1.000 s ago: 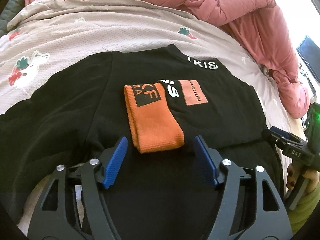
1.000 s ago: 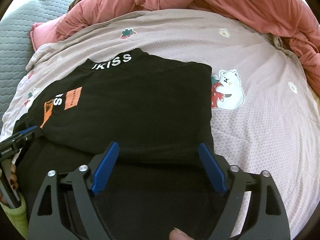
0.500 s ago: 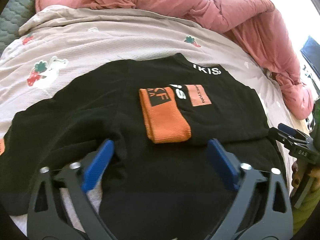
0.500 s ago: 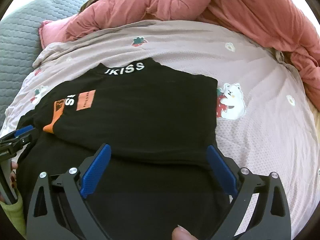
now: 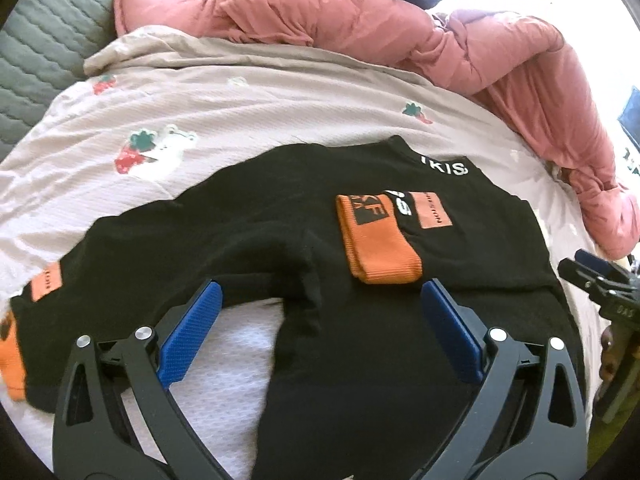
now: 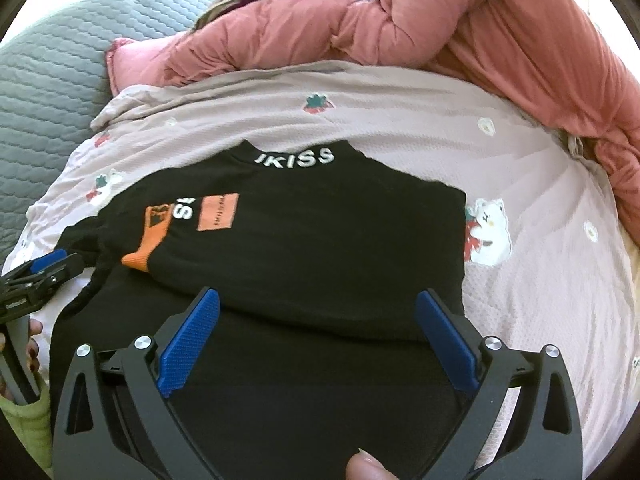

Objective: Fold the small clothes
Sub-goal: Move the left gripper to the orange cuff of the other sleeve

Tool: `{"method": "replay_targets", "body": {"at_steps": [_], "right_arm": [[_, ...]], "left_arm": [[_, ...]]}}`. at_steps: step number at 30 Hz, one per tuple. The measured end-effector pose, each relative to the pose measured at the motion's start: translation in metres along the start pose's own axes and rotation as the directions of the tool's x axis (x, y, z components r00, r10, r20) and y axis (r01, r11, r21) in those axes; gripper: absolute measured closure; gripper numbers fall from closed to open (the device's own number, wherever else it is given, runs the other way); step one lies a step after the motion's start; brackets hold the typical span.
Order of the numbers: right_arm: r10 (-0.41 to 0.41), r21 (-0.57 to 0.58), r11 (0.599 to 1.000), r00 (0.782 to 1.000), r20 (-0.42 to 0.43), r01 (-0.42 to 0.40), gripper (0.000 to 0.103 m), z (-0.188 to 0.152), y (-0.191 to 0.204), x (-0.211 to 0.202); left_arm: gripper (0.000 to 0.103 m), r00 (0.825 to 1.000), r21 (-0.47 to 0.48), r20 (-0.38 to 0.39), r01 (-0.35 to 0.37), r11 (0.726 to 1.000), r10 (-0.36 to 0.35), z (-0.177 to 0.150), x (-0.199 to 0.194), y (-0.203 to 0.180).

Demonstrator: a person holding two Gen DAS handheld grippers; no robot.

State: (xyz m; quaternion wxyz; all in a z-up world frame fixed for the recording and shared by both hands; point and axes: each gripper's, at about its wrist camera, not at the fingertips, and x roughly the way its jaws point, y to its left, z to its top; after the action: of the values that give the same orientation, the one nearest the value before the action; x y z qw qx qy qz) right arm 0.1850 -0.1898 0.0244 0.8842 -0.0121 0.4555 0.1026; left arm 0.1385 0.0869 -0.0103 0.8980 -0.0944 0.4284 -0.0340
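- Two hand-held grippers over one garment: left hand-held gripper (image 5: 318,306) and right hand-held gripper (image 6: 318,312), each with blue ribbed pads on black arms.
- Jaws of left hand-held gripper spread wide, just opened further, nothing clamped; only black cloth and a strip of pale sheet below the gap.
- Jaws of right hand-held gripper also spread wide, just opened further, pads free of the cloth, black fabric lying under the gap.
- Black long-sleeved knit top with white collar letters and orange patches (image 6: 320,240), flat on the bed, collar away from both cameras.
- Right side of the top already folded inward, with a straight edge next to the bear print.
- One sleeve laid across the chest, its orange ribbed cuff (image 5: 380,244) beside the orange rectangular label (image 5: 434,210).
- Other sleeve stretched out sideways toward the left of the left wrist view, orange cuff at the frame edge.
- Pale pink bed sheet with strawberry and bear prints (image 6: 540,280) under the top.
- Pink quilted duvet (image 5: 400,28) bunched at the far side of the bed; grey quilted cover (image 6: 48,100) at the far left.
- Fingertip visible at the bottom edge of the right wrist view.
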Motion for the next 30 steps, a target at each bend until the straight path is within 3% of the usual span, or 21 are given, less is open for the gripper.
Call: {"method": "replay_targets", "body": {"at_steps": [18,30], "right_arm": [[0.069,-0.092,0.994,0.991,0.118,-0.058,0.005,0.009,0.054,-0.032],[0.12,-0.159,0.982,0.983,0.142,-0.097,0.005,0.014,0.089,-0.042]], "left_arm": [[0.01,0.997,-0.071,0.056,-0.05,0.996,0.054,-0.011,-0.038,0.037],[0.01,0.987,-0.123,0.086,-0.127,0.984,0.138,-0.022,-0.069,0.071]]}}
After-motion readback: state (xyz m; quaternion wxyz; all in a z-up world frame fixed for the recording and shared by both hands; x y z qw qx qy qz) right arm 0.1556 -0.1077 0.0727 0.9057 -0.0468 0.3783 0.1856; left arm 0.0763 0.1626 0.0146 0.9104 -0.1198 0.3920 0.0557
